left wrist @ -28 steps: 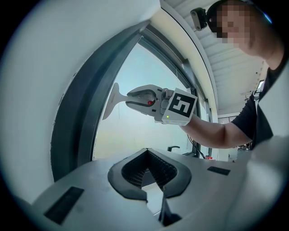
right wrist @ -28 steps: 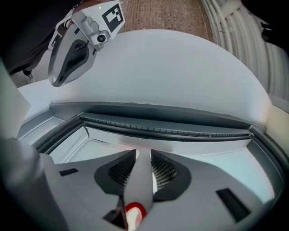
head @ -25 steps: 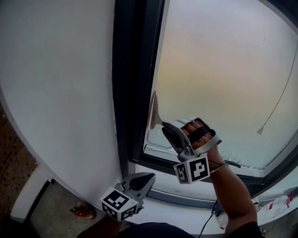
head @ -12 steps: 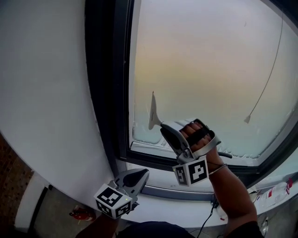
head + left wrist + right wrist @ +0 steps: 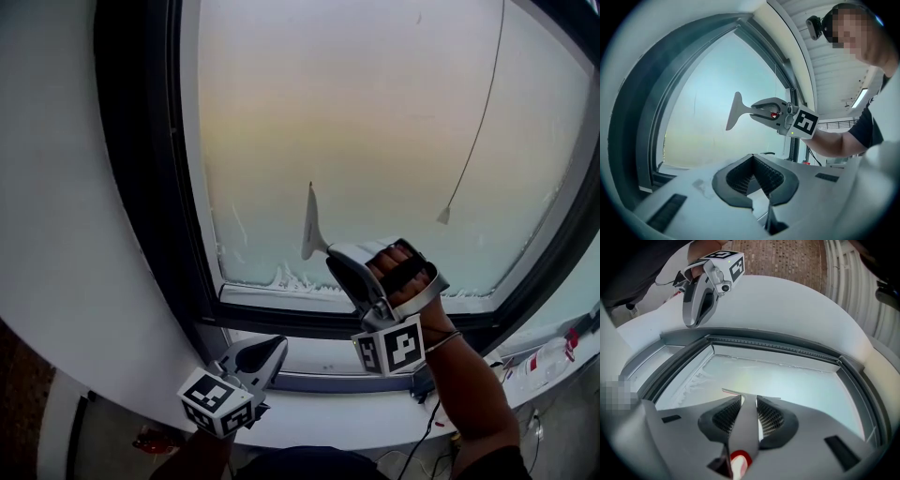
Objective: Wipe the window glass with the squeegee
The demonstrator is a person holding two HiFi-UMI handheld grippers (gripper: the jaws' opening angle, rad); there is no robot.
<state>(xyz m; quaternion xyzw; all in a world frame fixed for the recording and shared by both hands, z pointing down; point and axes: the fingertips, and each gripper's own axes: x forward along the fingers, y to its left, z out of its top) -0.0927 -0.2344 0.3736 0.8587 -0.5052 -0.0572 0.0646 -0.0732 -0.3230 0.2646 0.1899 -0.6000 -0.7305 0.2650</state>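
The window glass (image 5: 375, 141) is frosted, with white foam streaks (image 5: 281, 278) along its bottom edge. A grey squeegee (image 5: 309, 225) stands with its blade upright against the lower part of the pane, a little right of the left frame. My right gripper (image 5: 342, 262) is shut on its handle. In the right gripper view the handle (image 5: 746, 420) runs between the pads and the blade (image 5: 750, 393) lies on the glass. My left gripper (image 5: 258, 354) hangs low by the sill, shut and holding nothing; its pad tips (image 5: 752, 157) meet.
A dark window frame (image 5: 141, 187) borders the pane, with a white wall to its left. A thin blind cord (image 5: 473, 131) hangs across the right of the glass. A white sill (image 5: 328, 417) runs below, and a bottle (image 5: 548, 361) lies at its right end.
The squeegee has slid to the right along the glass, away from the left frame, still held by my right gripper. My left gripper has stayed low by the sill.
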